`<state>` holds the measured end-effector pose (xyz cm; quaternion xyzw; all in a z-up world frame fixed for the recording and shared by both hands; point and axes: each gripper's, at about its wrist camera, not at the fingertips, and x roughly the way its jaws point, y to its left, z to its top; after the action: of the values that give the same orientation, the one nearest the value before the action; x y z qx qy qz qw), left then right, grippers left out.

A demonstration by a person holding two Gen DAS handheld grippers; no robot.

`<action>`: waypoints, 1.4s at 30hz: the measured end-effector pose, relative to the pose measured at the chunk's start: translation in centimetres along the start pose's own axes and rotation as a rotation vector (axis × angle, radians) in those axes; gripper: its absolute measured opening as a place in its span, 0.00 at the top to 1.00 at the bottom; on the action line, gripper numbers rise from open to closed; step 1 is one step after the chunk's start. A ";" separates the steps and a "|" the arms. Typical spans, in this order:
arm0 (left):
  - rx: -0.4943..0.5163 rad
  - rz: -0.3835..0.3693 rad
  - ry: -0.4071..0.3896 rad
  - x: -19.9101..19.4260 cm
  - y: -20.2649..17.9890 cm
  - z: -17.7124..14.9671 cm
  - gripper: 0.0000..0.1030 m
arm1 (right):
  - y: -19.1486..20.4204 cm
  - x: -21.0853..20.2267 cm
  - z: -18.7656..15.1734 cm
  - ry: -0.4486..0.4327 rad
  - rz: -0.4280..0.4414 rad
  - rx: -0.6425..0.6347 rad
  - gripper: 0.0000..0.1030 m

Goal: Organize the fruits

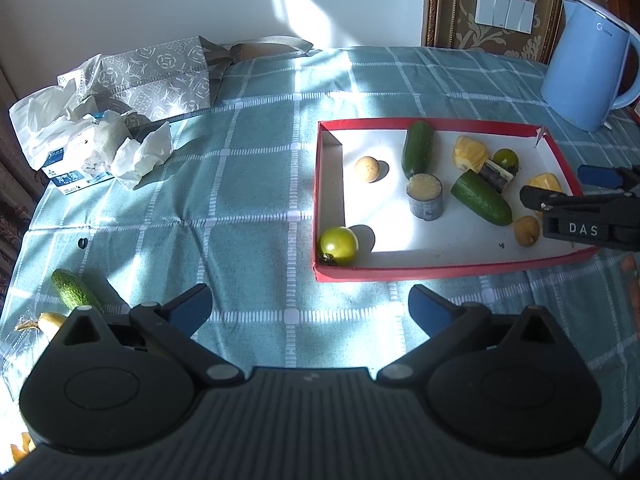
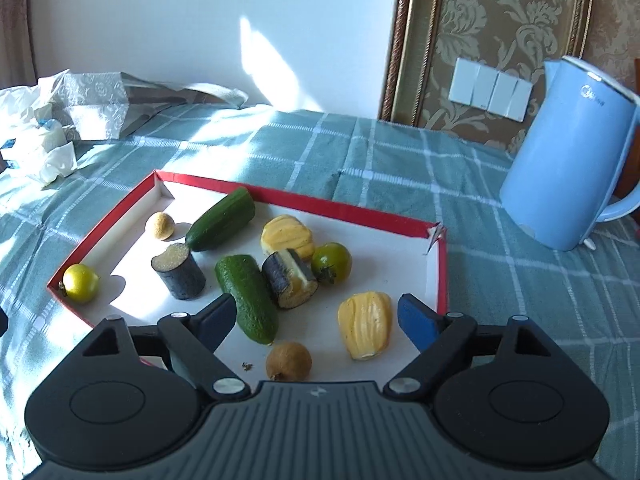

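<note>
A red-rimmed white tray (image 1: 328,184) (image 2: 442,276) holds two cucumbers (image 1: 417,149) (image 2: 246,298), two sugarcane pieces (image 1: 425,197) (image 2: 180,272), two yellow jackfruit pods (image 2: 365,325), green tomatoes (image 1: 338,245) (image 2: 331,261) and small brown longans (image 1: 367,169) (image 2: 289,361). My left gripper (image 1: 310,311) is open and empty over the cloth, in front of the tray. My right gripper (image 2: 316,322) is open and empty over the tray's near edge; it also shows in the left wrist view (image 1: 560,188). Another cucumber (image 1: 74,290) and a banana (image 1: 48,322) lie on the cloth at the left.
A blue kettle (image 1: 588,64) (image 2: 568,156) stands behind the tray at the right. A patterned bag (image 1: 156,76) and crumpled tissues with a pack (image 1: 80,140) lie at the back left. A green checked cloth (image 1: 248,184) covers the table.
</note>
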<state>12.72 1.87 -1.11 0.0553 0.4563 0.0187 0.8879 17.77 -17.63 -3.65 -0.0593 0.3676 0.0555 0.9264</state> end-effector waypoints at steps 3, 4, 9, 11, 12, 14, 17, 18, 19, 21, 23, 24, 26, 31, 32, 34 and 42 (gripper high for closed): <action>-0.002 -0.003 0.002 0.0 -0.1 0.1 0.00 | -0.1 -0.1 0.5 0.040 0.027 -0.009 0.15; -0.003 -0.005 0.000 -0.1 -0.1 0.1 0.00 | 0.1 -0.6 0.6 0.027 0.000 -0.013 0.15; -0.004 -0.032 -0.011 -0.6 -0.5 0.5 0.00 | -0.1 -4.6 1.1 0.048 -0.043 0.060 0.00; -0.005 -0.049 -0.027 -1.1 -0.8 0.7 0.00 | -0.1 -6.1 0.4 0.065 -0.055 0.076 0.00; -0.005 -0.055 -0.033 -1.3 -0.9 0.8 0.00 | -0.1 -6.9 0.0 0.063 -0.059 0.087 0.00; -0.005 -0.063 -0.050 -1.7 -1.1 0.8 0.00 | -0.6 -8.5 -1.2 0.051 -0.057 0.141 0.00; -0.004 -0.033 -0.064 -2.3 -1.5 0.9 0.00 | -1.8 -10.4 -2.9 0.071 -0.041 0.247 0.00; -0.002 -0.026 -0.061 -2.4 -1.6 0.9 0.00 | -2.1 -10.7 -3.4 0.081 -0.023 0.274 0.00; 0.002 -0.019 -0.059 -2.5 -1.6 1.0 0.00 | -2.6 -11.2 -4.0 0.096 0.001 0.316 0.00; 0.019 -0.011 -0.068 -2.7 -1.7 0.9 0.00 | -3.0 -11.8 -4.9 0.114 0.017 0.364 0.00; 0.034 -0.007 -0.077 -3.0 -1.9 0.8 0.00 | -3.2 -12.5 -5.6 0.119 0.006 0.392 0.00; 0.040 -0.015 -0.085 -3.2 -1.9 0.7 0.00 | -3.2 -12.8 -5.8 0.119 -0.001 0.397 0.00; 0.023 -0.059 -0.097 -3.8 -1.6 0.6 0.00 | -3.1 -13.4 -6.2 0.118 -0.010 0.397 0.00; -0.068 -0.197 -0.080 -4.7 -0.6 0.8 0.00 | -2.8 -14.1 -6.5 0.138 0.000 0.398 0.00; -0.054 -0.166 -0.069 -4.7 -0.8 1.0 0.00 | -2.7 -14.2 -6.5 0.139 -0.002 0.393 0.00; -0.021 -0.099 -0.067 -4.8 -1.2 1.0 0.00 | -2.6 -14.5 -6.4 0.136 -0.001 0.385 0.00; -0.024 -0.092 -0.155 -6.7 -1.0 0.6 0.00 | -2.2 -15.4 -6.1 0.124 -0.007 0.363 0.00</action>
<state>9.29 0.29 4.55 0.0250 0.3878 -0.0210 0.9212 2.82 -21.67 2.66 0.1041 0.4276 -0.0189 0.8978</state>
